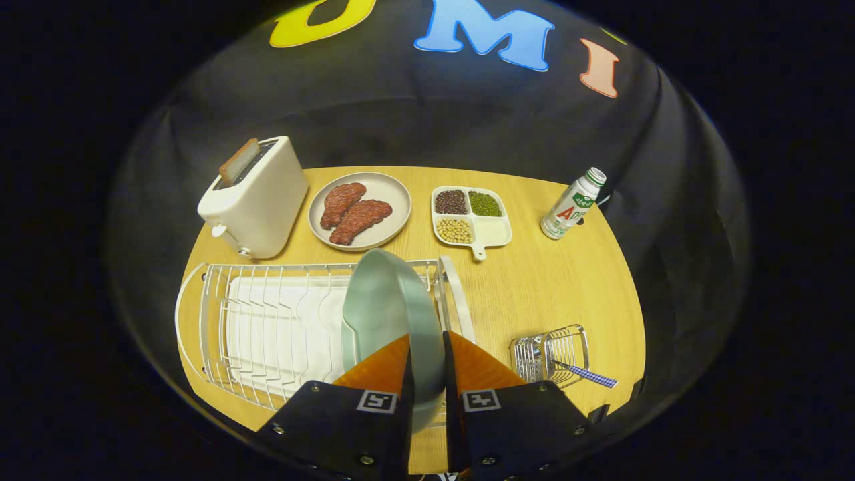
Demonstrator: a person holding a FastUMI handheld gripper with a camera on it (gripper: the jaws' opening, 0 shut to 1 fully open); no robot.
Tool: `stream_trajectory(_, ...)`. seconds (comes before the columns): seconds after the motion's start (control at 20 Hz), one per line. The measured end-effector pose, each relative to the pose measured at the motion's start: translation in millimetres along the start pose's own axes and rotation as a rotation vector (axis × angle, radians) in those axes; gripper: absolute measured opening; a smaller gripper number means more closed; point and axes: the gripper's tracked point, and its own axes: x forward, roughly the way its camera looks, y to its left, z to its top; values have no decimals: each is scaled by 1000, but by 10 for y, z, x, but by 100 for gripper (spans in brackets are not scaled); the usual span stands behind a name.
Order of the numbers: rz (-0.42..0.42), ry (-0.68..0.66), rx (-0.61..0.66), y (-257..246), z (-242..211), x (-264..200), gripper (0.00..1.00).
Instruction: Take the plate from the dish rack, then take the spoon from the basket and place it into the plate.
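Note:
A pale green plate stands on edge at the right end of the white wire dish rack. My gripper is shut on the plate's near rim, one orange finger on each side. To the right of the fingers stands a small wire basket on the wooden table. A spoon with a blue chequered handle sticks out of the basket towards the right.
Beyond the rack are a white toaster with a slice of bread, a grey plate with two pieces of meat, a divided dish of beans and a small bottle. Bare wooden table lies between rack and basket.

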Motion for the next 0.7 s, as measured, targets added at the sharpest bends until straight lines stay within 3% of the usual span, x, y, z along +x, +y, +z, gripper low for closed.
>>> stream_trajectory(0.1, -37, 9, -11, 41, 35, -14, 13)
stream_trajectory(0.35, -162, 3, -74, 69, 180, -197, 13)
stream_trajectory(0.7, -246, -103, -146, -38, 561, -407, 12)
